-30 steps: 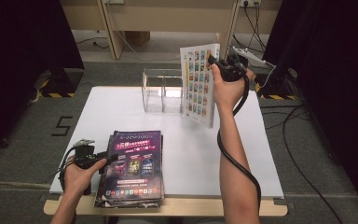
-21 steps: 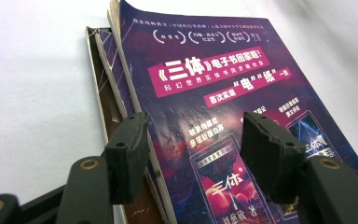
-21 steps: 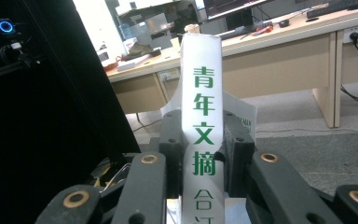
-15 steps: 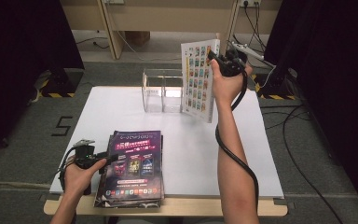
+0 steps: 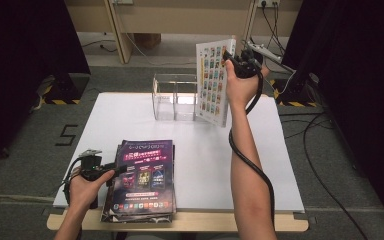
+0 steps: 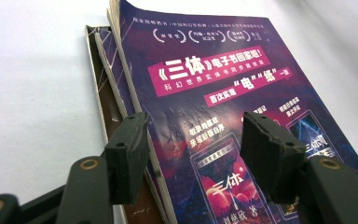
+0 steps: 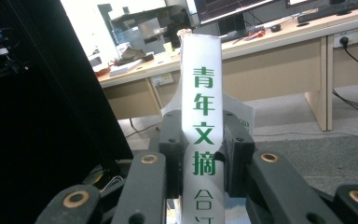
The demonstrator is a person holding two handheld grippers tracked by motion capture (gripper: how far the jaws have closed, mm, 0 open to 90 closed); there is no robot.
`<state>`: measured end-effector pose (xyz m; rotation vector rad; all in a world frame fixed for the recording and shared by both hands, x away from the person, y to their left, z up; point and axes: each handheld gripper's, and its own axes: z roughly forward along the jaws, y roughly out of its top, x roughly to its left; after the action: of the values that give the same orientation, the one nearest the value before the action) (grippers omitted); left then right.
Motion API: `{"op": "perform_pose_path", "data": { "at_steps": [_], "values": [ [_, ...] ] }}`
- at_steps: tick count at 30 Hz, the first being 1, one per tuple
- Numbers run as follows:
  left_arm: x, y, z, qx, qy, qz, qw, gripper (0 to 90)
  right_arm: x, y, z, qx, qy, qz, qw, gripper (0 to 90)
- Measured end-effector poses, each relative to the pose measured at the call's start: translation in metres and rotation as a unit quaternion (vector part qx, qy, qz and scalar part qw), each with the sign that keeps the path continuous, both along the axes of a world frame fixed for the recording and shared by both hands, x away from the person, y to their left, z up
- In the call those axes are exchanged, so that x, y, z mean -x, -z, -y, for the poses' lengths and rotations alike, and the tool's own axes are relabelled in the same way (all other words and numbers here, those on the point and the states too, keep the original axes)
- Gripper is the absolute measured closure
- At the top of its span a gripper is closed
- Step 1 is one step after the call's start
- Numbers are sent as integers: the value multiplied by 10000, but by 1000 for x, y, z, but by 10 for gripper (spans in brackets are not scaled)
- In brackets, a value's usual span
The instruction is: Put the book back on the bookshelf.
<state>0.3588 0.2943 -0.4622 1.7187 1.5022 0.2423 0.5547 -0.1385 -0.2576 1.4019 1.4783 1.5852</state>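
The right gripper point(image 5: 232, 56) clamps an upright white-spined magazine with a grid-printed cover point(image 5: 214, 82), raised over the clear acrylic rack point(image 5: 175, 97); its own view shows green spine characters point(image 7: 201, 135).

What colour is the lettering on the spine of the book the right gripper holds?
Green on a white spine, clearest in the right gripper view, clamped by the right gripper.

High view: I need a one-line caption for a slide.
Right gripper holds a magazine upright beside the clear organizer; left gripper rests at the magazine stack.
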Motion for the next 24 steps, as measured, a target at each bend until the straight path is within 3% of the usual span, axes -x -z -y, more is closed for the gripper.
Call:
{"op": "perform_pose_path", "data": {
  "at_steps": [24],
  "values": [
    [0, 1, -1, 34, -18, -12, 10000, 410, -20, 5, -7, 88, 129, 32, 9999, 743]
  ]
}}
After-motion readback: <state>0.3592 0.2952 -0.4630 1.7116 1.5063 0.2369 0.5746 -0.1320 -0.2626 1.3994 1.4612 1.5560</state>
